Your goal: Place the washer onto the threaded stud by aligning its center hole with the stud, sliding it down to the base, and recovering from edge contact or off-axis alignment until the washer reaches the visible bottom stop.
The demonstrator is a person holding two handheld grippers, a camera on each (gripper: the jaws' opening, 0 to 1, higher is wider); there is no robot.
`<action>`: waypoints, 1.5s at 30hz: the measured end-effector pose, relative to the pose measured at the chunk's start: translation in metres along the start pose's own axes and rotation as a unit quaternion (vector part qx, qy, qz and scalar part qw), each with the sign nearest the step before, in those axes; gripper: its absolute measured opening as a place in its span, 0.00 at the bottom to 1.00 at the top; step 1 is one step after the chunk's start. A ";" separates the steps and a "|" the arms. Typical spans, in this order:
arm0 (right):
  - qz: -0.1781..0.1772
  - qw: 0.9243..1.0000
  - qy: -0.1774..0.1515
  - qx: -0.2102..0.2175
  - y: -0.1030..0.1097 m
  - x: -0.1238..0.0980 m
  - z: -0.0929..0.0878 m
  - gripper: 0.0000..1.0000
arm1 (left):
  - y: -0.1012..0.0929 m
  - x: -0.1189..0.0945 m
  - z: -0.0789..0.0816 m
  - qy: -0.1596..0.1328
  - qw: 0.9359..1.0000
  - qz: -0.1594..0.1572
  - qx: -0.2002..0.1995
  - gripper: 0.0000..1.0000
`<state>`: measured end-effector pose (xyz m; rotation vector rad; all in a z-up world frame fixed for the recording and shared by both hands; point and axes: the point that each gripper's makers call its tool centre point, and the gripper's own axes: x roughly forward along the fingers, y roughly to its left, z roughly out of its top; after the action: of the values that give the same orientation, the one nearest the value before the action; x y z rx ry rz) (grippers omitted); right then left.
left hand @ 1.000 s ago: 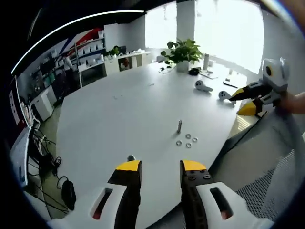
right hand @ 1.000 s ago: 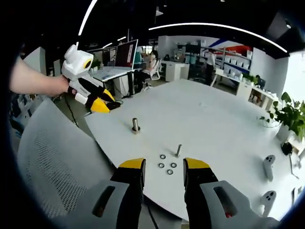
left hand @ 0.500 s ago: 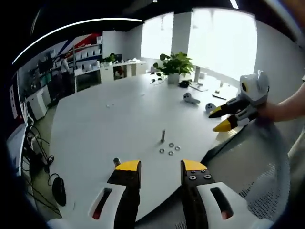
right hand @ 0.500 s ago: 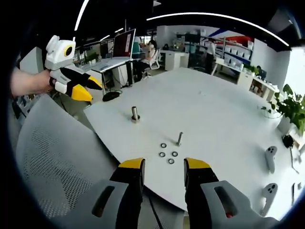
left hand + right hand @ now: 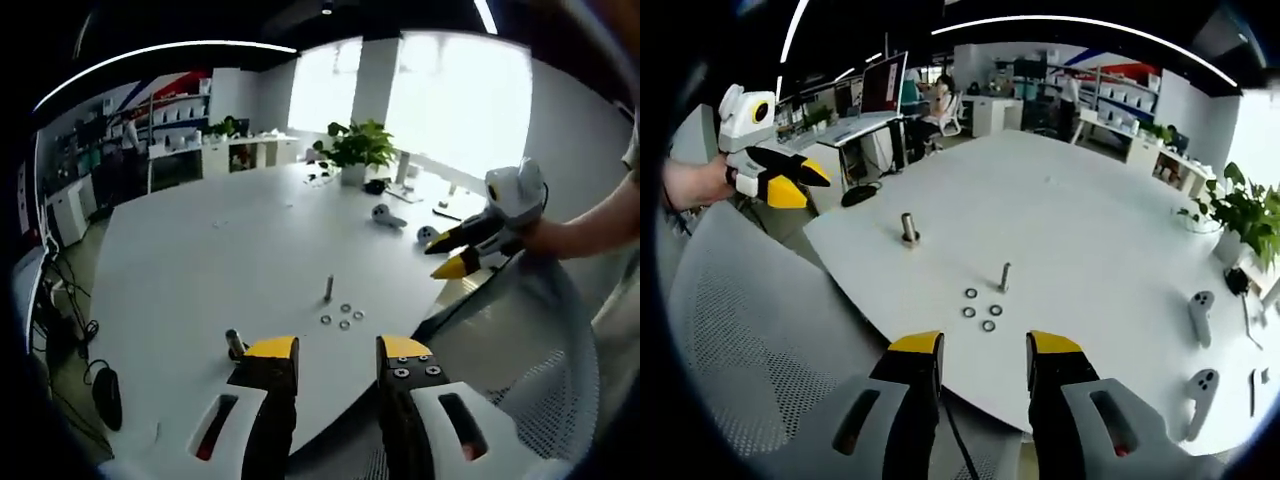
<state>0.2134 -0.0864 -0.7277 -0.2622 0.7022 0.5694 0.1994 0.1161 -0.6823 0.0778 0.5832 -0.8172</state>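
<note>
Ahead of my right tool (image 5: 982,352), jaws parted and empty, four small silver washers (image 5: 980,311) lie just beside the thin threaded stud (image 5: 1005,277) on the white round counter (image 5: 1090,230). My left tool (image 5: 335,354) is likewise apart, holding nothing. Washers lie flat; a pinch could skid one toward the near edge. Open room all round.

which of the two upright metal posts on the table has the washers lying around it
The thin stud nearer the table's middle: four washers lie on the table right beside its base. The thicker post near the table edge stands alone with nothing around it.
</note>
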 end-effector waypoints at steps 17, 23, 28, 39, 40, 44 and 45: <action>-0.003 1.000 0.021 -0.004 -0.006 0.001 -0.010 0.34 | 0.003 -0.005 0.008 -0.034 0.999 0.002 -0.023 0.28; 0.002 1.000 0.021 -0.007 -0.003 0.002 -0.009 0.34 | 0.003 -0.004 0.005 -0.024 1.000 0.011 -0.009 0.28; 0.010 0.999 0.029 -0.014 0.001 0.003 -0.012 0.34 | 0.003 -0.003 0.002 -0.017 1.000 0.014 -0.003 0.29; 0.012 0.999 0.038 -0.016 0.004 0.003 -0.014 0.34 | 0.001 0.000 -0.007 0.006 1.000 0.008 0.000 0.28; 0.012 0.999 0.037 -0.018 0.004 0.003 -0.013 0.33 | 0.001 -0.001 -0.007 0.006 1.000 0.007 0.001 0.28; 0.016 0.999 0.045 -0.022 0.005 0.005 -0.014 0.33 | -0.001 -0.001 -0.005 0.003 1.000 0.002 0.003 0.28; 0.018 0.998 0.047 -0.022 0.006 0.005 -0.014 0.33 | -0.001 -0.001 -0.004 0.002 1.000 0.002 0.005 0.28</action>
<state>0.2061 -0.0852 -0.7418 -0.3202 0.7877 0.6112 0.1959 0.1173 -0.6853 0.0905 0.5824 -0.8163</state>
